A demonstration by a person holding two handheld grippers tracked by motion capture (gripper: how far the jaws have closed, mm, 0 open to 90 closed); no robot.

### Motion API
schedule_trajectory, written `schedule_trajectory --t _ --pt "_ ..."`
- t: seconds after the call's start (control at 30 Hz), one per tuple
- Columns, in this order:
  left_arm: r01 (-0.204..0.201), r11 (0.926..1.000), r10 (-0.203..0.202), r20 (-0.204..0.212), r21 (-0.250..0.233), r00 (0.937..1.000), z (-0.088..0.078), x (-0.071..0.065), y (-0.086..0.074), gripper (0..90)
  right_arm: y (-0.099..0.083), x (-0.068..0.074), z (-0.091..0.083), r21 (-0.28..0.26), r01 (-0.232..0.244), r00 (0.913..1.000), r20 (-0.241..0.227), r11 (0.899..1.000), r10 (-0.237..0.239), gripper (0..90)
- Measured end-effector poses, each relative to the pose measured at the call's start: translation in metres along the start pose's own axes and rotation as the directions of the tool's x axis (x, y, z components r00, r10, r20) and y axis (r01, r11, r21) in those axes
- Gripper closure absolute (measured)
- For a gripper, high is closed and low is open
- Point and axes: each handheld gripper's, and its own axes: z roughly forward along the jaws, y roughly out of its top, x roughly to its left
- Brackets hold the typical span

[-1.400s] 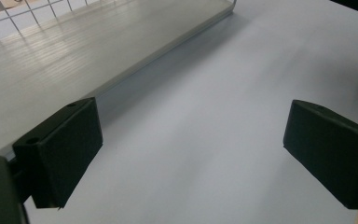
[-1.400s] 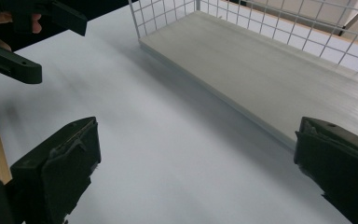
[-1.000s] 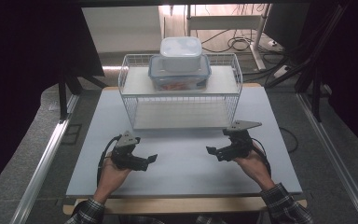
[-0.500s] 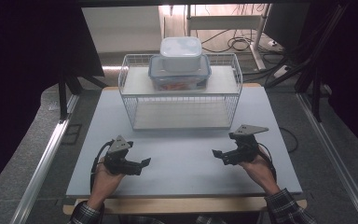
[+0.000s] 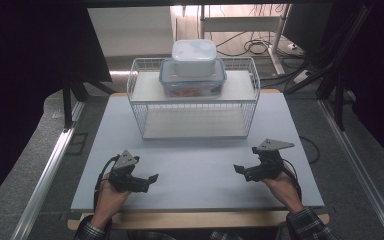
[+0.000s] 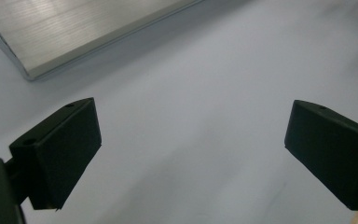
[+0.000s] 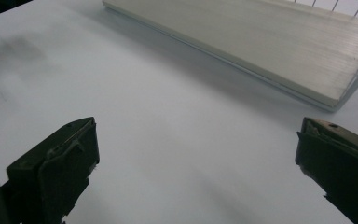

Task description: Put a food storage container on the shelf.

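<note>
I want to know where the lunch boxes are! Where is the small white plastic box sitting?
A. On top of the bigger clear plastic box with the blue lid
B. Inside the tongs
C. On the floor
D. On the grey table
A: the small white plastic box rests on the bigger clear plastic box with the blue lid, which stands on the top shelf of the white wire rack.

I count two grippers, my left gripper (image 5: pixel 147 179) and my right gripper (image 5: pixel 241 170), one in each of my two hands, each with two black jaws standing wide apart. One white table (image 5: pixel 195 165) lies before me. On it stands one wire rack (image 5: pixel 139 107) with two shelves. Two lidded containers sit stacked on the upper shelf: one blue-rimmed container (image 5: pixel 192 85) below, one white container (image 5: pixel 194 57) above.
</note>
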Motion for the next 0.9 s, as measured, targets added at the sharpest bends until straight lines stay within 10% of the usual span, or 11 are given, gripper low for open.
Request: schedule_trajectory --t 0.9 --pt "0.036 0.9917 -0.036 -0.006 0.123 0.9993 0.015 0.008 -0.022 1.6 -0.040 -0.010 -0.005 0.096 -0.025 0.9985 0.050 0.995 0.020 0.0"
